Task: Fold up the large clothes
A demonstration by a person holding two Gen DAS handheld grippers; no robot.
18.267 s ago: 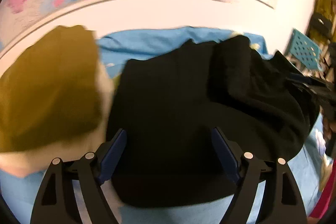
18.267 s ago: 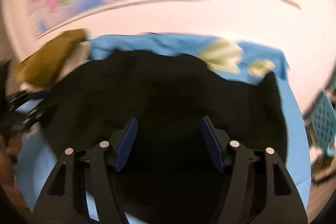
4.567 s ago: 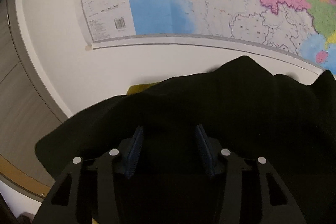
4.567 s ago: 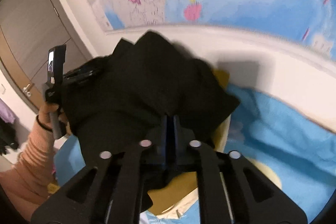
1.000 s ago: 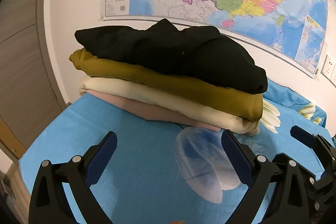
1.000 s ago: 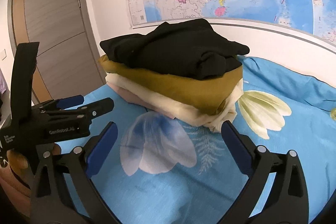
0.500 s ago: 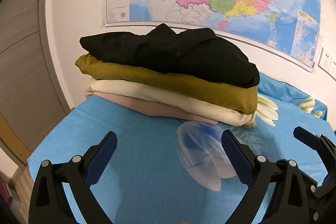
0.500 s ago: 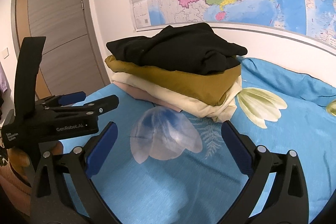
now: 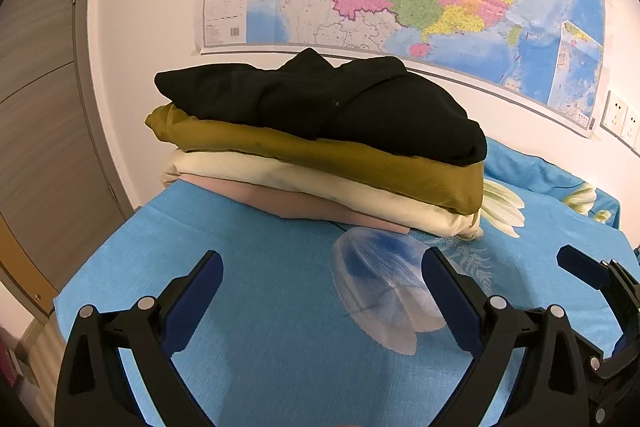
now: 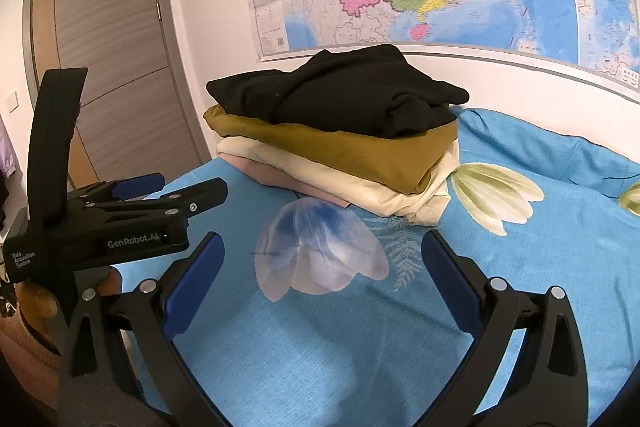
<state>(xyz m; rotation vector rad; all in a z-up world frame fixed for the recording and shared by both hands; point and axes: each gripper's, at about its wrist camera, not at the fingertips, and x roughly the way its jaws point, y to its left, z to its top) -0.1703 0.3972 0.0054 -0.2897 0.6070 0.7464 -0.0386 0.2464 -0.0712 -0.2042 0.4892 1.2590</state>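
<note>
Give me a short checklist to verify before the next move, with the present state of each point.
1. Left gripper open, holding nothing: ok.
2. Right gripper open, holding nothing: ok.
3. Black garment lies on top of the mustard garment: ok.
4. Black garment folded flat: not ok, bunched at one end.
5. Another garment waiting to be folded: cannot tell, none in view.

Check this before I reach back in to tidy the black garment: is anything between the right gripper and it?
Nothing visible. Only bare blue bedsheet lies between the open right gripper and the black garment atop the stack.
</note>
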